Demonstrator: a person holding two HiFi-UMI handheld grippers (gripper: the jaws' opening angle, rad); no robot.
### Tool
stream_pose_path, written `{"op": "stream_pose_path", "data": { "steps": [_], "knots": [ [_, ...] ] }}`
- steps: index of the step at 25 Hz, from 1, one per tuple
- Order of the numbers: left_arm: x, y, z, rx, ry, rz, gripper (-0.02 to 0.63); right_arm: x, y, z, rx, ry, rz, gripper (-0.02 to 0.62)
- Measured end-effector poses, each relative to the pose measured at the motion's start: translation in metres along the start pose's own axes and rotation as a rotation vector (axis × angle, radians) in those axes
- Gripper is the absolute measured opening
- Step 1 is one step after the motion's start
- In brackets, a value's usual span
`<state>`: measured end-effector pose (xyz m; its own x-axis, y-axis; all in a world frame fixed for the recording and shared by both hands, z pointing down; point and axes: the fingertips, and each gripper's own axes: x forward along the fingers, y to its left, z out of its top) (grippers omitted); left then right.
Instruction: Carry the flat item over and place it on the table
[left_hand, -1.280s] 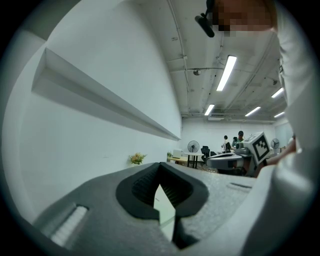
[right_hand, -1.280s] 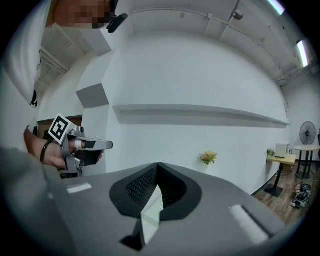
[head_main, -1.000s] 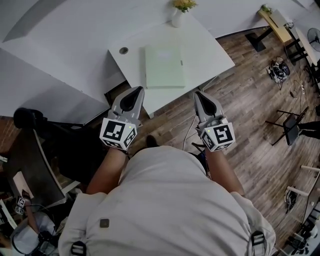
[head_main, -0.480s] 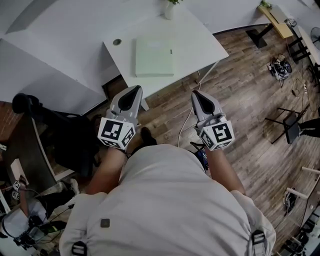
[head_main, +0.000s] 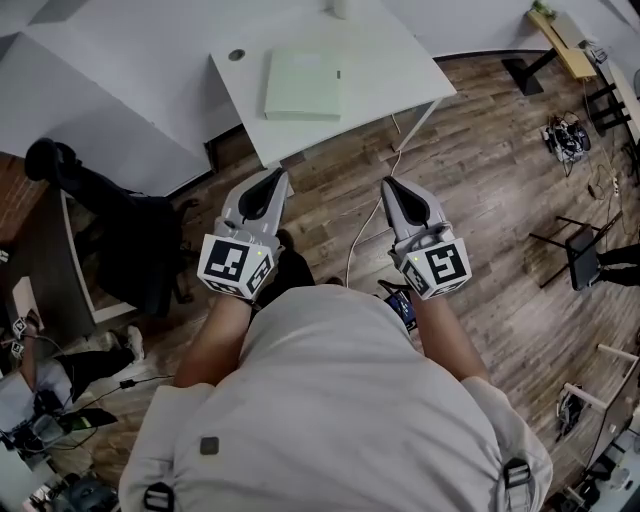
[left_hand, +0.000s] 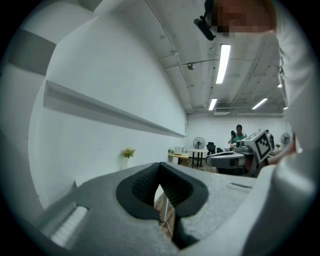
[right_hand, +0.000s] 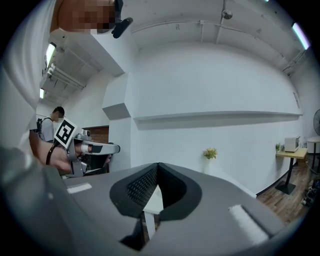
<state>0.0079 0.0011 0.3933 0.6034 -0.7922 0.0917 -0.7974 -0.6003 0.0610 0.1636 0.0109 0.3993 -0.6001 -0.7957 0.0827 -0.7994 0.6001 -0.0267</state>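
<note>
Left gripper (head_main: 274, 180) and right gripper (head_main: 390, 187) are hanging pressed together, empty. The pale green flat slab (head_main: 303, 85), lying mid white table (head_main: 395, 60), is probably stiff and light: pinch its near edge.

wood-plank floor (head_main: 480, 180), black office chair (head_main: 140, 250), small potted plant (right_hand: 210, 153), standing fan (left_hand: 199, 142), long wall shelf (left_hand: 110, 113)

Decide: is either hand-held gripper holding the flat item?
No, the flat item lies on the table, clear of the left hand-held gripper and the right hand-held gripper.
</note>
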Motion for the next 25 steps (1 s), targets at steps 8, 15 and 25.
{"op": "stream_pose_path", "data": {
  "steps": [8,15,25],
  "knots": [
    [-0.039,-0.039,-0.009,0.016,0.009,0.04,0.002,-0.048,0.02,-0.012,0.014,-0.008,0.025,0.009],
    [-0.054,-0.048,-0.007,0.021,0.004,0.052,0.002,-0.063,0.032,-0.005,0.004,-0.02,0.03,0.009],
    [-0.062,-0.053,-0.007,0.012,-0.006,0.057,0.002,-0.071,0.043,0.004,-0.019,-0.043,0.055,0.009]
  ]
}}
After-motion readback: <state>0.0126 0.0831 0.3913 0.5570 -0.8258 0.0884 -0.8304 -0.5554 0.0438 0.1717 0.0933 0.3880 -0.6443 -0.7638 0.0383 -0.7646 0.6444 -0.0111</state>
